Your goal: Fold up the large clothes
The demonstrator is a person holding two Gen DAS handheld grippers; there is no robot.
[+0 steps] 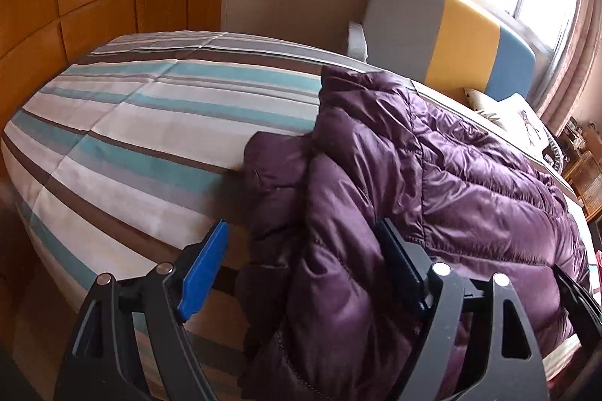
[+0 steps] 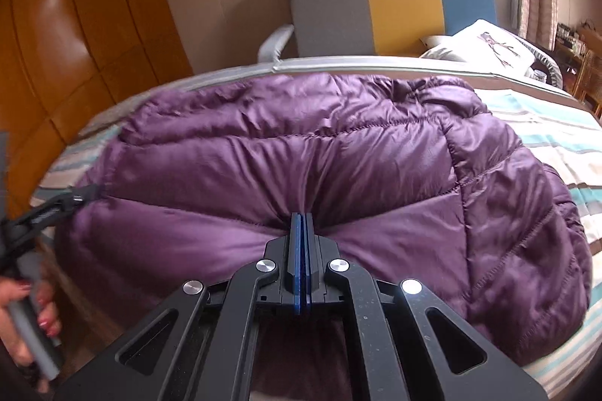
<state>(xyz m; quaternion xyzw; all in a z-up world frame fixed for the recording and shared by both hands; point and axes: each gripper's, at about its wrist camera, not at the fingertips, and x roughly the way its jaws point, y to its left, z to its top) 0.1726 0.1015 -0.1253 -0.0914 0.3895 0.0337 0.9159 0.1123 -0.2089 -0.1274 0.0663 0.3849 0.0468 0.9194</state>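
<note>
Right gripper (image 2: 302, 224) pinches the jacket (image 2: 301, 152) edge just ahead on the bed (image 2: 545, 130); left gripper (image 1: 301, 250) gapes around its fold. Slippery fabric might slide free.

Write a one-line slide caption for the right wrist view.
Right gripper shut on the near edge of a purple puffer jacket spread on a striped bed.
</note>
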